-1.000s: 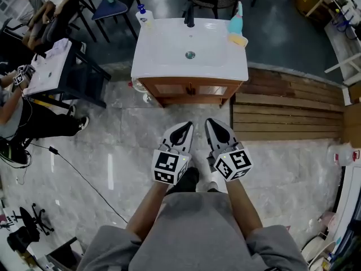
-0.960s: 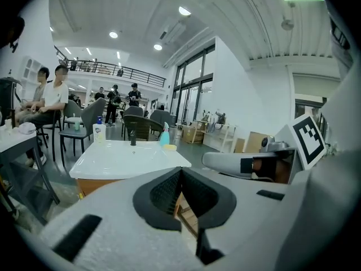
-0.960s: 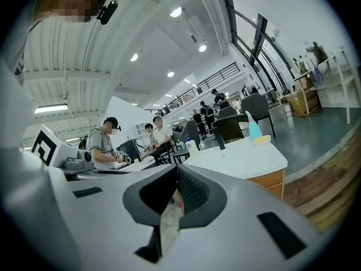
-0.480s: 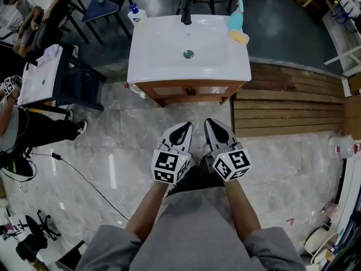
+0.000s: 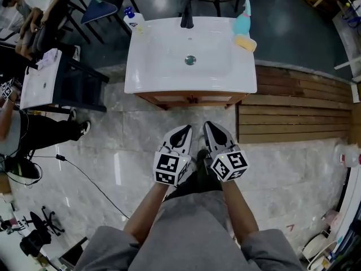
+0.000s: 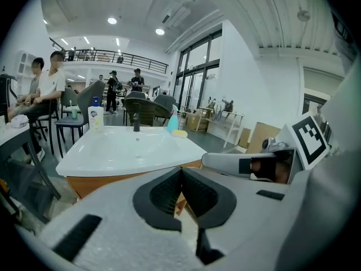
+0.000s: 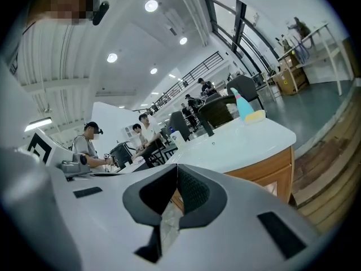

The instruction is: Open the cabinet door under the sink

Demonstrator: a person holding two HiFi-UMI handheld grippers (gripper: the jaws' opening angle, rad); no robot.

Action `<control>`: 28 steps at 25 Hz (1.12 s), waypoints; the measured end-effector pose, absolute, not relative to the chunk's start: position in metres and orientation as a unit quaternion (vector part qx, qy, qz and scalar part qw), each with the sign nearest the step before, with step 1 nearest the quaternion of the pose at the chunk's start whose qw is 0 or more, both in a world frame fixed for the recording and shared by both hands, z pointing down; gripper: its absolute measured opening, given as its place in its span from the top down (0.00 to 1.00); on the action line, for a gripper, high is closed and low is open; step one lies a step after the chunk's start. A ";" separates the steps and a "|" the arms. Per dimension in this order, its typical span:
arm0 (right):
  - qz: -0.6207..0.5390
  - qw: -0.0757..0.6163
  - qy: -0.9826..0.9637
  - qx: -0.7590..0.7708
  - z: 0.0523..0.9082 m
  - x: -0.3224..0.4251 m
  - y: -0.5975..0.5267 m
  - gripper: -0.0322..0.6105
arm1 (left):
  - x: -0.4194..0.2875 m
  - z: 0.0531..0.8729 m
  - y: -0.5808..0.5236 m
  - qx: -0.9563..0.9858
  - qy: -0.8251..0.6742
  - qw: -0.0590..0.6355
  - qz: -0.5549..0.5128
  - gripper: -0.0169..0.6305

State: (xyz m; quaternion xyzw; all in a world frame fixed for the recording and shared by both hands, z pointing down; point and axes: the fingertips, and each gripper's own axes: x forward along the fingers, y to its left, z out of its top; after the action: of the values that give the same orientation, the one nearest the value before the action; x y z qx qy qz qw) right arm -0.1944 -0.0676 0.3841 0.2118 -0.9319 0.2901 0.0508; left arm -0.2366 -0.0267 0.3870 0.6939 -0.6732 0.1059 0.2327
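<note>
A white sink (image 5: 163, 66) with a black faucet (image 5: 186, 13) sits on a wooden cabinet (image 5: 192, 99). Only a thin strip of the cabinet's front shows under the basin in the head view. The cabinet doors look closed. My left gripper (image 5: 185, 127) and right gripper (image 5: 210, 124) are held side by side over the marble floor, short of the cabinet and touching nothing. Both point toward it with their jaws together and nothing between them. The left gripper view has the sink (image 6: 124, 148) and cabinet wood (image 6: 113, 179) beyond the shut left gripper (image 6: 181, 171). The right gripper view shows the cabinet (image 7: 271, 174) past the shut right gripper (image 7: 177, 167).
A soap bottle (image 5: 130, 19), a teal bottle (image 5: 246, 13) and a yellow sponge (image 5: 246, 43) stand on the sink's back rim. A wooden plank platform (image 5: 293, 112) lies to the right. A dark table (image 5: 67, 78) and seated people are at the left, and a cable (image 5: 90, 179) crosses the floor.
The sink has grown larger and come nearer in the head view, and less of the cabinet front shows. Both grippers sit slightly lower in the picture, still shut and side by side.
</note>
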 end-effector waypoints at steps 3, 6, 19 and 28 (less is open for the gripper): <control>0.311 0.056 -0.925 0.211 0.405 -0.198 -0.084 0.93 | -0.241 0.402 -0.045 0.688 -0.674 0.240 0.118 0.96; 0.333 0.069 -0.918 0.203 0.431 -0.203 -0.099 0.93 | -0.246 0.420 -0.063 0.684 -0.675 0.247 0.127 0.96; 0.410 0.061 -0.875 0.250 0.534 -0.207 -0.138 0.93 | -0.268 0.507 -0.098 0.681 -0.659 0.267 0.177 0.96; 0.446 0.033 -0.844 0.295 0.597 -0.215 -0.129 0.93 | -0.283 0.569 -0.090 0.705 -0.625 0.259 0.211 0.96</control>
State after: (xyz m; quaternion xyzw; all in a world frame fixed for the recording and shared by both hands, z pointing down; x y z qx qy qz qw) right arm -0.2152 -0.1294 0.5970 0.2946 -0.8443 0.4463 0.0332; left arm -0.2835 -0.0904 0.5689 0.7055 -0.6250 0.2109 0.2591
